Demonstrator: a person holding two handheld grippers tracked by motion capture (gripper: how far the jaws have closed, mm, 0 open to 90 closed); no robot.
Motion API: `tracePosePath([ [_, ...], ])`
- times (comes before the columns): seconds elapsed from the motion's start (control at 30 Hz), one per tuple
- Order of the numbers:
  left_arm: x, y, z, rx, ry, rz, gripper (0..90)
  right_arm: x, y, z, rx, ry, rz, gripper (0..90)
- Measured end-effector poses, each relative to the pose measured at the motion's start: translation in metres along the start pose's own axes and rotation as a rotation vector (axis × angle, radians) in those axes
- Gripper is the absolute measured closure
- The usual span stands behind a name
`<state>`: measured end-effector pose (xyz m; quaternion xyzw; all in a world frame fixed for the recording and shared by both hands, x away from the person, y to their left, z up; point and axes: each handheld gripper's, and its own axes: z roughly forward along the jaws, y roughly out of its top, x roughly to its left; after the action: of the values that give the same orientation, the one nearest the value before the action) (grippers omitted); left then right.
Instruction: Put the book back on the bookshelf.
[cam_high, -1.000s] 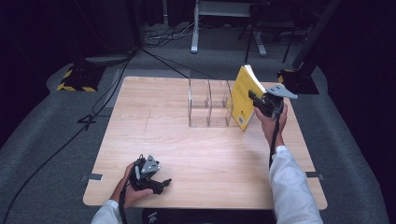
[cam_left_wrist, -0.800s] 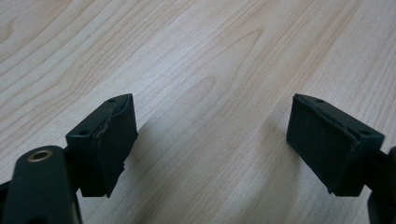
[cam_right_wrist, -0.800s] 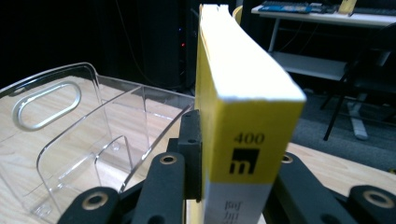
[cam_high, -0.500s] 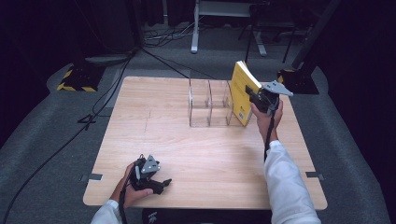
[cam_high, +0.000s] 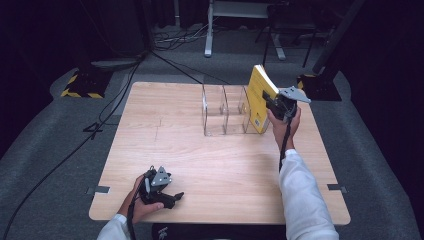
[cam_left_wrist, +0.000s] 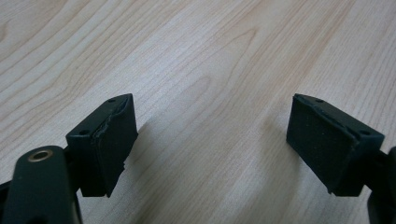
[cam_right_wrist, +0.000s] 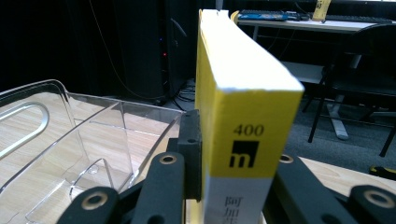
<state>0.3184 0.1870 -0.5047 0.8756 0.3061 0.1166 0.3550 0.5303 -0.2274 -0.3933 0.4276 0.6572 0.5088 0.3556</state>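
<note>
right tool (cam_high: 274, 102) clamped on yellow book (cam_high: 257, 97) by spine end, upper right by clear organizer (cam_high: 225, 110) | stiff, bit heavy, glossy so might slip | left tool (cam_high: 172, 196) wide, idle on surface (cam_high: 225, 170)

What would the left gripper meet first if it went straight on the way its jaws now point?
Probably the bare wooden table: the left gripper, jaws open, tilts down at the boards with nothing between, though depth is hard to judge.
</note>
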Motion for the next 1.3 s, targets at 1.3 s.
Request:
tracePosePath([
  [1.3, 0.001, 0.001, 0.001, 0.002, -0.002, 0.003, 16.6, -0.016, 0.012, -0.088, 0.143, 0.085, -0.159, 49.4],
])
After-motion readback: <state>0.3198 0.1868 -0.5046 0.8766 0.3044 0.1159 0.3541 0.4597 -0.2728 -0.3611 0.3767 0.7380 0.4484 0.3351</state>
